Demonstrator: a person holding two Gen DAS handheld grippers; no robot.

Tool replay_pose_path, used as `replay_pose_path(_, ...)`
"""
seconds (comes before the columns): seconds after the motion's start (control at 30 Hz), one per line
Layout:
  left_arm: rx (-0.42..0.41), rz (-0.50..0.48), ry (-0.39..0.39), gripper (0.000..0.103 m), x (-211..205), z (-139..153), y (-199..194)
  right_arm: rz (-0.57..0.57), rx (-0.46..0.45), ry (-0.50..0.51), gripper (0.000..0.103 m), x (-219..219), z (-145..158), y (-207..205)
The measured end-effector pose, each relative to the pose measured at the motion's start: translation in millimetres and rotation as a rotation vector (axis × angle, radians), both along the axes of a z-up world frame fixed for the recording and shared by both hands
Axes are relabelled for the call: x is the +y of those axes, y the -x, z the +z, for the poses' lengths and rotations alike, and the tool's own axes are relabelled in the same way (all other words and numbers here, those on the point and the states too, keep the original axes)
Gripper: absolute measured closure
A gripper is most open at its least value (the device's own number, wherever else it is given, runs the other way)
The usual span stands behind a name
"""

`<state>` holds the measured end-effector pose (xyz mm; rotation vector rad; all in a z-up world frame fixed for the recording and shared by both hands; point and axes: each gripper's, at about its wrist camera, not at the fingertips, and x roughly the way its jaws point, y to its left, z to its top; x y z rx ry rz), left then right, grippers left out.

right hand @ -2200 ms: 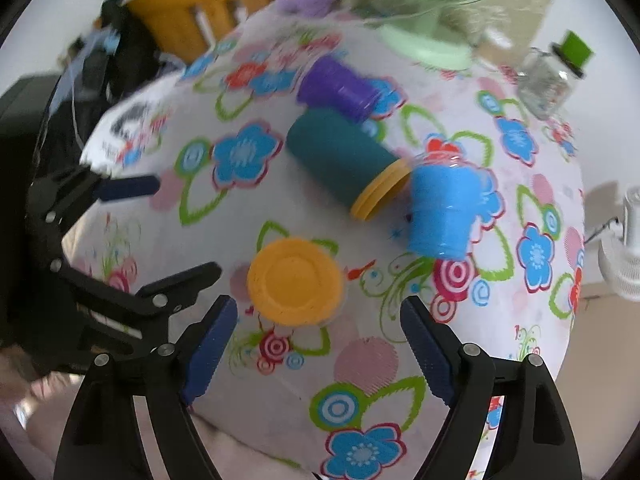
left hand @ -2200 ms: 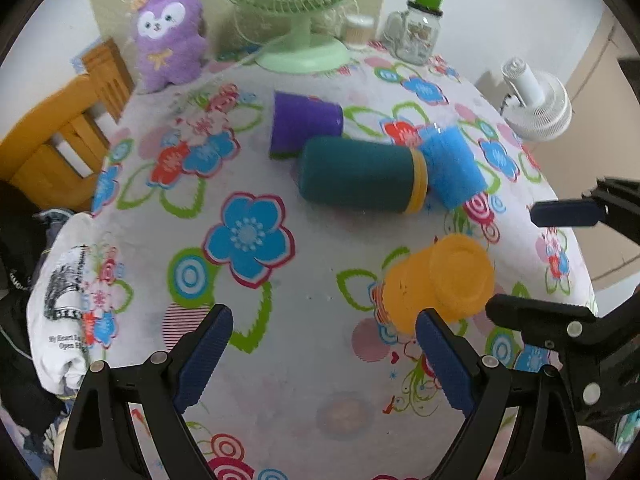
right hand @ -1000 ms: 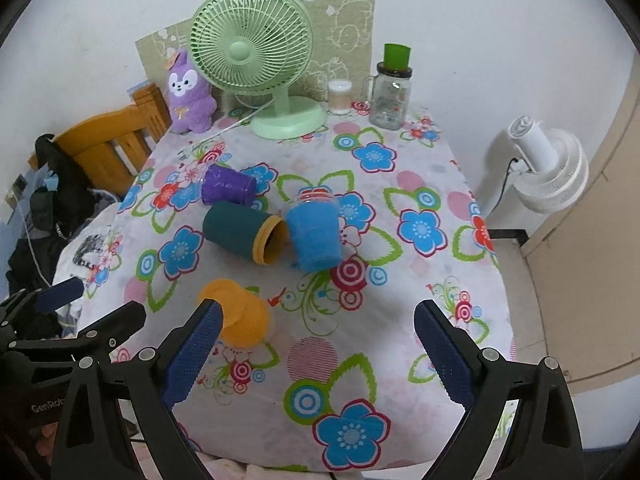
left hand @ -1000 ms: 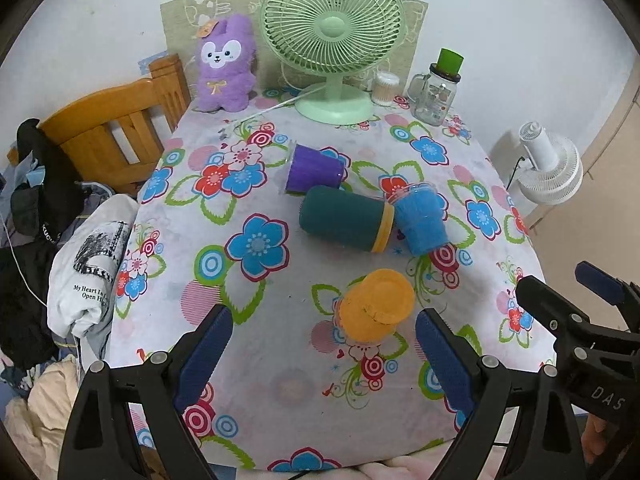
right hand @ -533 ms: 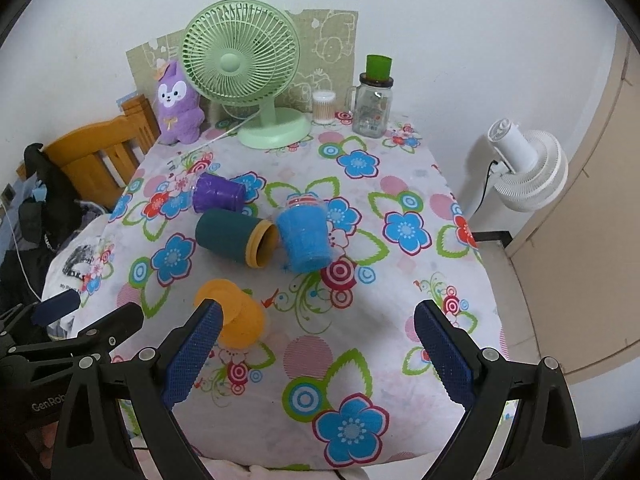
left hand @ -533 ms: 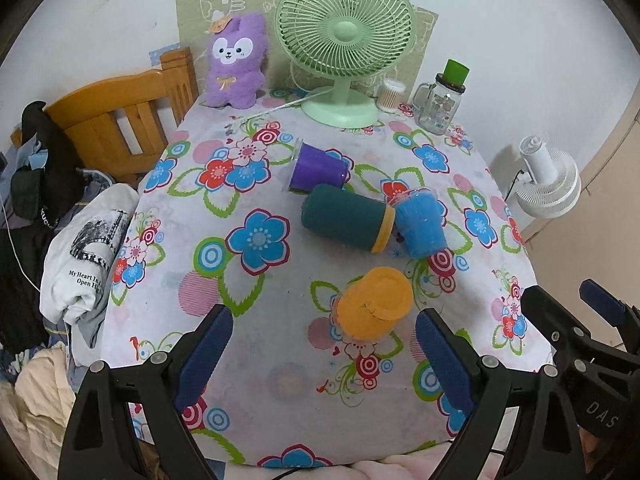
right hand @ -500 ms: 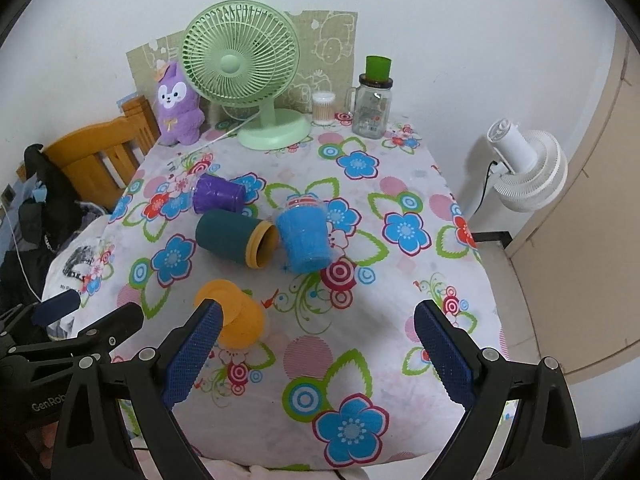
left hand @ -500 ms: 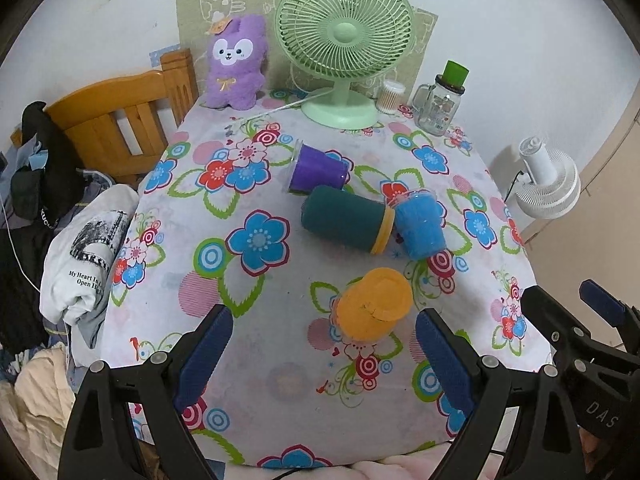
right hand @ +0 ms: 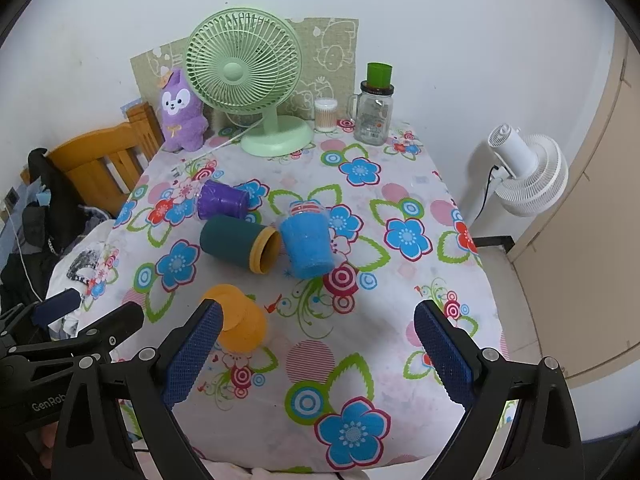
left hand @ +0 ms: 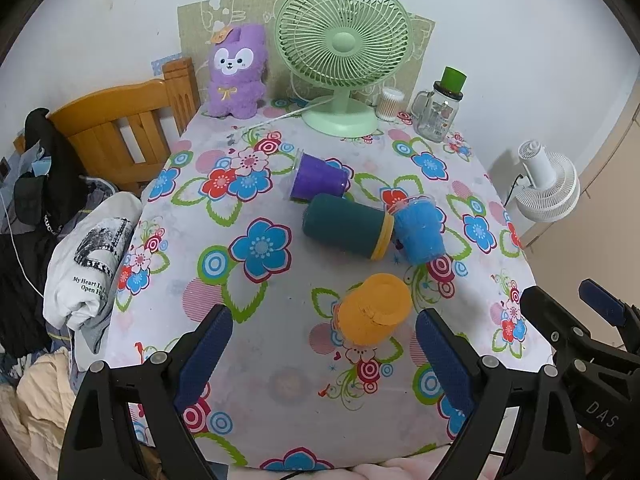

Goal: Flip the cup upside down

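A: Standing mouth-down, the orange cup (left hand: 371, 309) is seen near the front edge of the floral tablecloth (left hand: 260, 320), flat base uppermost. Its long axis is roughly vertical, and it appears tilted only by the lens.

B: Is it held by anything?

A: No contact is shown. The left gripper (left hand: 322, 354) is held above the front of the table with its jaws spread wide — nothing between the blue pads (left hand: 204, 350). The right gripper (right hand: 316, 354) is likewise spread wide and empty. From the right wrist view, the orange cup (right hand: 240, 318) is partly hidden behind the left-hand blue pad (right hand: 192, 354); touching cannot be confirmed.

B: How are the other cups oriented?

A: Three are lying on their sides farther back. The dark green cup (left hand: 344, 227) is laid with its long axis across the table, its yellow-rimmed mouth pointed right, toward the blue cup (left hand: 420, 229), which is just beside it. The blue cup's clear lid end is pointed away, toward the wall. The purple cup (left hand: 318, 178) is placed just behind the dark green one.

B: And at the rear?

A: A green desk fan (left hand: 342, 56), a purple plush toy (left hand: 236, 74) and a glass jar (left hand: 438, 110) with a green top are set along the wall. A white fan (right hand: 524, 170) is located off the table's right side.
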<state>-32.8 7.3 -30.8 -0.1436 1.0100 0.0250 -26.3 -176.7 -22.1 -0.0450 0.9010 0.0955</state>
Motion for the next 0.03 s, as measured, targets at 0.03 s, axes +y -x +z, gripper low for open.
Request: replay_pose_path(0.03,0.001,0.0,0.001,0.009,0.0,0.0,0.6,0.0,0.0,0.001,0.005,-0.1,-0.1,0.0)
